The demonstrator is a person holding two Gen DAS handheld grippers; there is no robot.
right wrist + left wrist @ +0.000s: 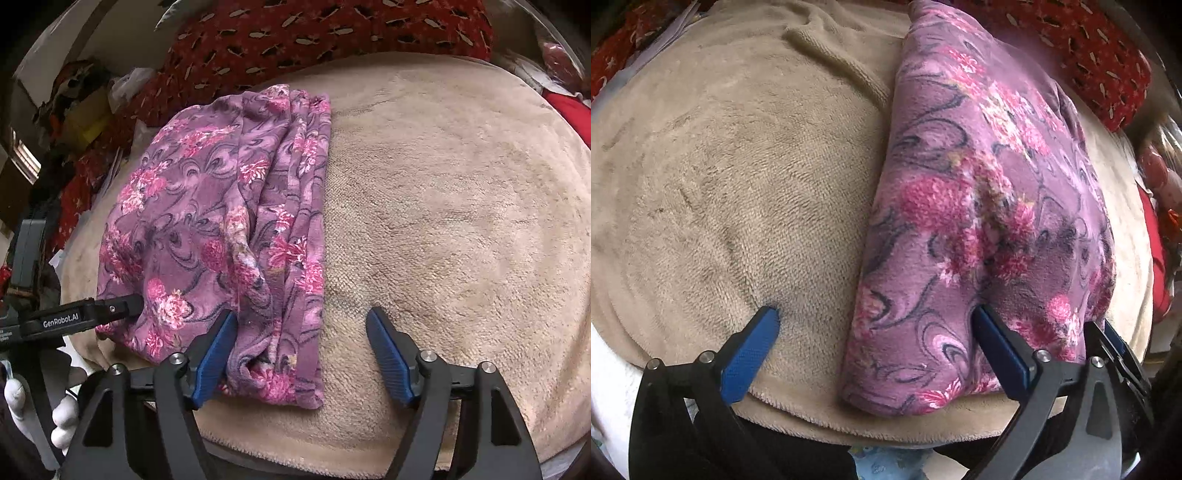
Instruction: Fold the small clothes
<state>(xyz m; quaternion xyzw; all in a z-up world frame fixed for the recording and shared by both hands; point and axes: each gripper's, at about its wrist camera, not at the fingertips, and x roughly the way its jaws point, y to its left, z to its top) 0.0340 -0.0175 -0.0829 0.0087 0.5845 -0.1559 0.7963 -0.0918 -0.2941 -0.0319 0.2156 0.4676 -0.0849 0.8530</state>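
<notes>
A purple fleece garment with pink flowers [979, 206] lies folded into a long strip on a beige fleece blanket [731, 177]. My left gripper [875, 317] is open wide, its jaws straddling the garment's near left edge; one fingertip [768, 317] rests on the blanket, the other presses on the cloth. In the right wrist view the garment [221, 229] lies left of centre. My right gripper [301, 321] is open, its jaws straddling the garment's near right edge. The left gripper [125, 308] also shows there, touching the garment's left side.
A red patterned cloth [314, 37] is heaped behind the blanket [461, 221], also seen in the left wrist view [1100, 55]. Clutter [81, 110] lies at the far left. The blanket's near edge [332, 454] runs just below the grippers. A white-gloved hand [62, 417] shows at lower left.
</notes>
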